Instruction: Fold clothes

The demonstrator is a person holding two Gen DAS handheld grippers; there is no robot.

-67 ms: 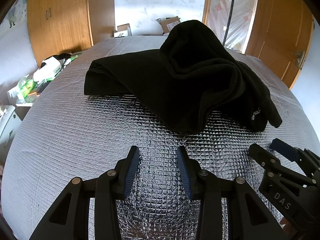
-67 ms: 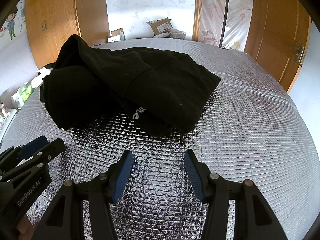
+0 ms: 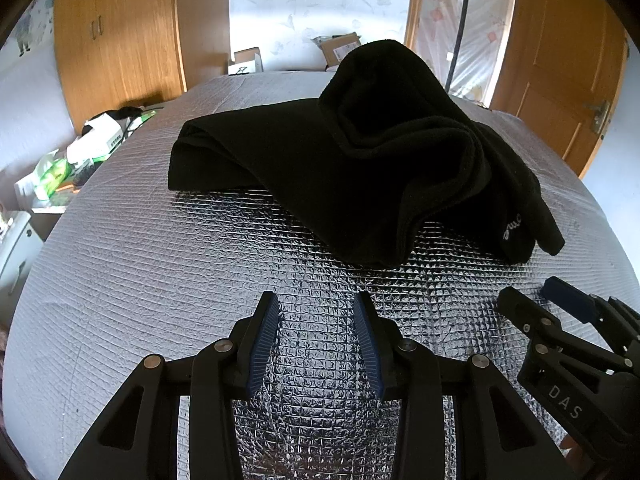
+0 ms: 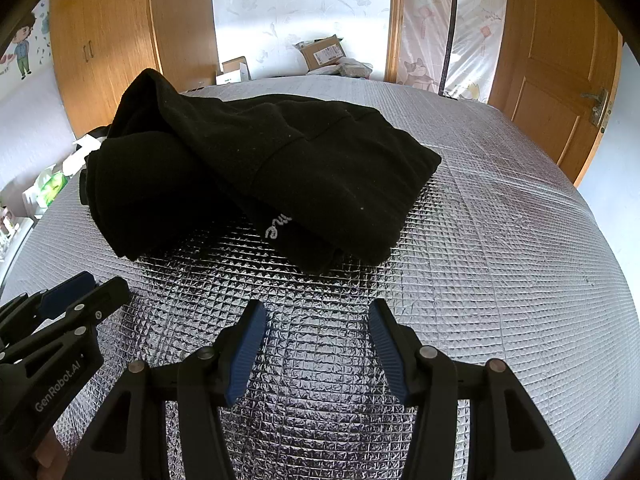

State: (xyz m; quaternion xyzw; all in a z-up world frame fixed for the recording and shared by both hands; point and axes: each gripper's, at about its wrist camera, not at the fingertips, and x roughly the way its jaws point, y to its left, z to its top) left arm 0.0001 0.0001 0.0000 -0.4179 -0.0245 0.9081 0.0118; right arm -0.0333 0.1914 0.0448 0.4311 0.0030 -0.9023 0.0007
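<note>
The black fleece garment (image 3: 360,168) lies in a loose, rumpled heap on the silver quilted foil mat (image 3: 140,264) that covers the bed, with one lump standing up toward the far side and a narrower limb trailing toward the near edge. Nothing about it looks folded yet, so I would say the work is at its very start: both tools are poised short of the cloth, with bare foil between them and the nearest hem.

The left tongs (image 3: 316,340) stand apart with only foil showing between the blue ribbed pads. The right tongs (image 4: 318,348) gape wider still, and they too hold nothing. Each tool can be seen at the edge of the other's view, so the two sit close side by side.

To my eye the next move calls for spreading the heap flat. Each pair of tongs would need to reach forward and pinch a separate edge or corner of the fleece, then draw it outward so the shape can be read before any fold is made. The cloth is thick and soft, so a deep bite on a single layer seems wise.

As for writing, the left tool's body reads "GenRobot.AI" (image 4: 60,386), and the right tool's body reads "DAS" (image 3: 564,400). The garment carries a small pale embroidered script mark (image 4: 278,226) near its lower end, too curled to read.
</note>
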